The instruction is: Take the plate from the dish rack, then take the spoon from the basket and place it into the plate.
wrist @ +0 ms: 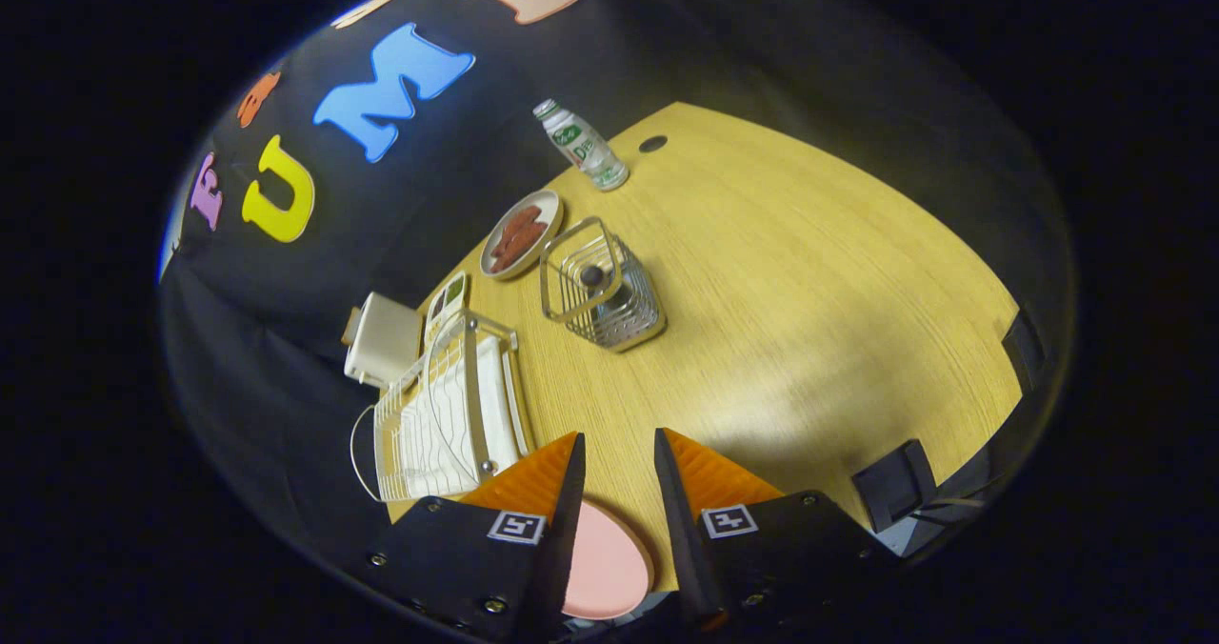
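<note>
A pink plate (607, 568) lies flat on the wooden table (819, 282) near its front edge, under and between the bases of my fingers. My gripper (619, 434) is open above it, and neither finger presses on the plate. Beyond the fingers stands a wire basket (619, 315) with a spoon (592, 275) upright inside it, its rounded end showing at the top. The white dish rack (443, 420) sits just left of my left finger, with no plate in it.
Behind the basket are a small dish of reddish sausages (520, 234) and a white bottle (581, 146). A white box (384, 339) and a small handset (446, 299) lie behind the rack. Black clamps (895, 482) grip the table's right edge.
</note>
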### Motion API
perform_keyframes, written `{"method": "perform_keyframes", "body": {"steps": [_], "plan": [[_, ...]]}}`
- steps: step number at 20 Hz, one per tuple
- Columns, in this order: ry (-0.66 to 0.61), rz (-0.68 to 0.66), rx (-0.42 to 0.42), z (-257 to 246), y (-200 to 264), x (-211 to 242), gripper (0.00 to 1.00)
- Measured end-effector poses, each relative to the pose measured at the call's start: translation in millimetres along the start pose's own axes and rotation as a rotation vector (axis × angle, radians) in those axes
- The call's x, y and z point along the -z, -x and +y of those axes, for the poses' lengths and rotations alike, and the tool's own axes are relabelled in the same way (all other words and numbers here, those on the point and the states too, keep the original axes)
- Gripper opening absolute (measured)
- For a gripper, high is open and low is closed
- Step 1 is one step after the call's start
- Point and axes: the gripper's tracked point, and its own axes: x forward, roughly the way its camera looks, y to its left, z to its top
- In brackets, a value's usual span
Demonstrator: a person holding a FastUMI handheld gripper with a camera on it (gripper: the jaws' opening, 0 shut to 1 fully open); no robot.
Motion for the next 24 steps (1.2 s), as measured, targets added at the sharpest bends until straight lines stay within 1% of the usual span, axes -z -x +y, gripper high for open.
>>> {"method": "perform_keyframes", "body": {"steps": [3, 6, 11, 17, 18, 19, 20, 21, 24], "plan": [[-0.036, -0.123, 0.02, 5.3, -5.1, -26.8, 0.45], [-0.066, -0.202, 0.037, 8.7, -12.6, -43.3, 0.45], [-0.122, -0.282, 0.045, 14.2, -29.3, -61.2, 0.45], [-0.208, -0.321, 0.036, 21.3, -60.0, -79.6, 0.45], [-0.211, -0.317, 0.027, 25.0, -64.8, -79.6, 0.42], [-0.215, -0.312, 0.047, 21.8, -61.0, -79.7, 0.42], [-0.221, -0.324, 0.078, 15.1, -71.5, -77.9, 0.29], [-0.218, -0.322, 0.063, 20.3, -66.5, -83.5, 0.16], [-0.195, -0.322, 0.052, 22.0, -66.2, -90.6, 0.16]]}}
